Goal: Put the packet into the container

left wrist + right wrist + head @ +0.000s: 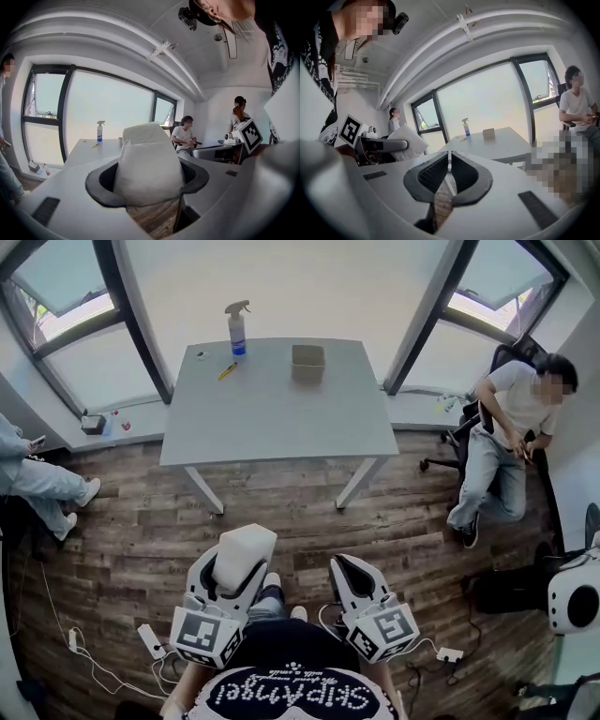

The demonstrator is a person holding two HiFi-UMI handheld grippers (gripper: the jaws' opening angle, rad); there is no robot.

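Where the person stands: wood-plank floor (281, 512), well short of the table, so this looks like the carrying stage.
Table (272, 418): grey, set by the windows. Only the head view shows its whole top.
Left gripper (236, 576): claw spread wide and clamped on the packet, aimed towards the table, probably to keep the load steady on the way.
Right gripper (354, 579): claw closed to a thin slit with nothing in it, as its own view shows plainly.
Packet (149, 159): white, plump, upright between the left pads, well apart from the container. The left gripper view shows the squeeze.
Container (307, 363): small tan box near the table's far edge.
Spray bottle (236, 326): left of the container.
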